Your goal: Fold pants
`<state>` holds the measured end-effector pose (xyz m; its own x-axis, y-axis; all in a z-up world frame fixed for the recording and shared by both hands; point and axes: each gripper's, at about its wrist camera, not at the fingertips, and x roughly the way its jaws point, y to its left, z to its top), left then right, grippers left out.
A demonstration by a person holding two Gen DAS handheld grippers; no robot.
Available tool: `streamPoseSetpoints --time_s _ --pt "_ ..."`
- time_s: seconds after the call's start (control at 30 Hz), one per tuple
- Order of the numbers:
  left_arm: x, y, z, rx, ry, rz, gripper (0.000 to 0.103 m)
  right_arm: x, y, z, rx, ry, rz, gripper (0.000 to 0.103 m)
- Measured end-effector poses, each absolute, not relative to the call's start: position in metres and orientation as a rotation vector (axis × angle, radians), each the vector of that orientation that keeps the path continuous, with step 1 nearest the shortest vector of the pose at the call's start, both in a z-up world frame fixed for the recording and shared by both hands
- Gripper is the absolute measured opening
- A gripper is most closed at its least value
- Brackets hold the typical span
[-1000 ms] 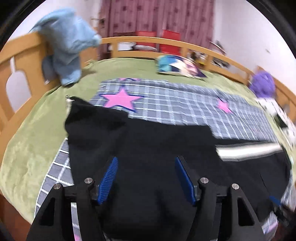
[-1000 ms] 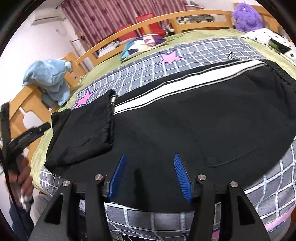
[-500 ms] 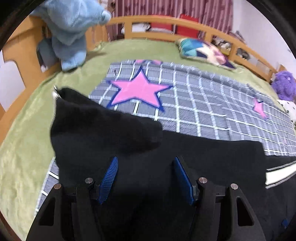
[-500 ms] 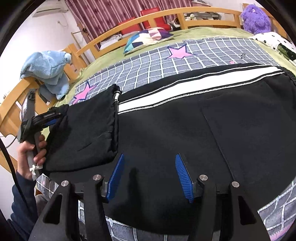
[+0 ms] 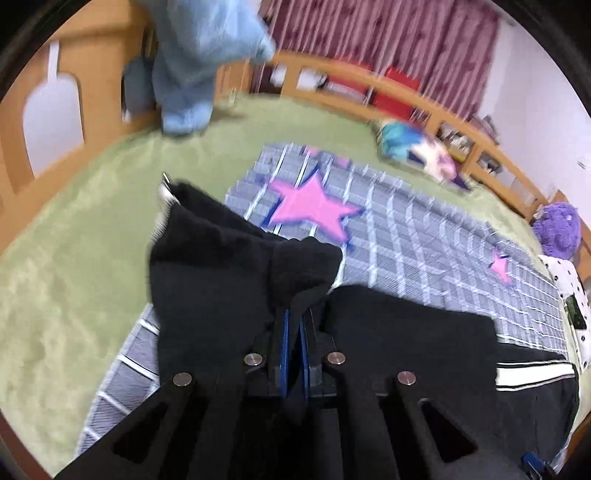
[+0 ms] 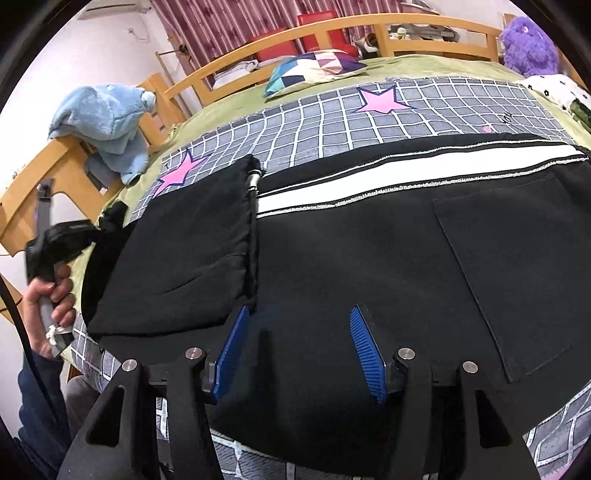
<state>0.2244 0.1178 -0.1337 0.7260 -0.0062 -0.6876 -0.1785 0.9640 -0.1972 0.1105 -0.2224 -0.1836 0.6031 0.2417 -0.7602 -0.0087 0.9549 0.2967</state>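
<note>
A bed [image 6: 229, 107] with a wooden rail [image 6: 369, 22] and a green blanket [image 5: 74, 280] fills both views. Over the blanket lies a grey checked cover [image 6: 332, 122] with white lines and pink stars [image 6: 382, 99]. A patchwork pillow [image 6: 314, 70] sits near the far rail, a purple plush toy [image 6: 528, 44] occupies the far right corner beside a white spotted cloth [image 6: 554, 88], and a light blue towel [image 6: 107, 122] hangs over the wooden end board [image 6: 37, 173]. Dark red curtains [image 6: 229, 22] cover the wall behind, with red chairs [image 6: 314, 26] in front of them and an air conditioner [image 6: 110, 7] high on the white wall. No writing or label can be read.

The black pants [image 6: 369, 266] lie spread across the checked cover, a white side stripe [image 6: 406, 173] along the far edge and a back pocket [image 6: 517, 280] facing up. One end is already folded over onto the rest.

The left tongs [image 5: 293, 325] are clenched on a bunched fold of the pants at that folded end, lifting the cloth off the bed. The right tongs [image 6: 299, 343] are spread wide, poised just over the near edge of the pants with nothing between them.
</note>
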Motion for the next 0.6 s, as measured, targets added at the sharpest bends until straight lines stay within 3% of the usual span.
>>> streamPoseSetpoints --time_s 0.23,0.43,0.53,0.6 --pt "0.188 0.030 -0.082 -0.152 0.703 -0.209 0.006 0.092 -0.230 -0.174 0.290 0.891 0.125 0.057" --pt "0.151 -0.070 -0.125 -0.041 0.854 -0.434 0.007 0.079 -0.241 -0.165 0.264 0.873 0.065 0.057" --pt "0.151 -0.084 -0.166 -0.014 0.991 -0.412 0.028 0.074 -0.249 -0.160 0.276 0.855 0.053 0.057" --pt "0.147 -0.075 -0.177 -0.074 1.029 -0.440 0.029 0.074 -0.253 -0.158 0.297 0.850 0.061 0.057"
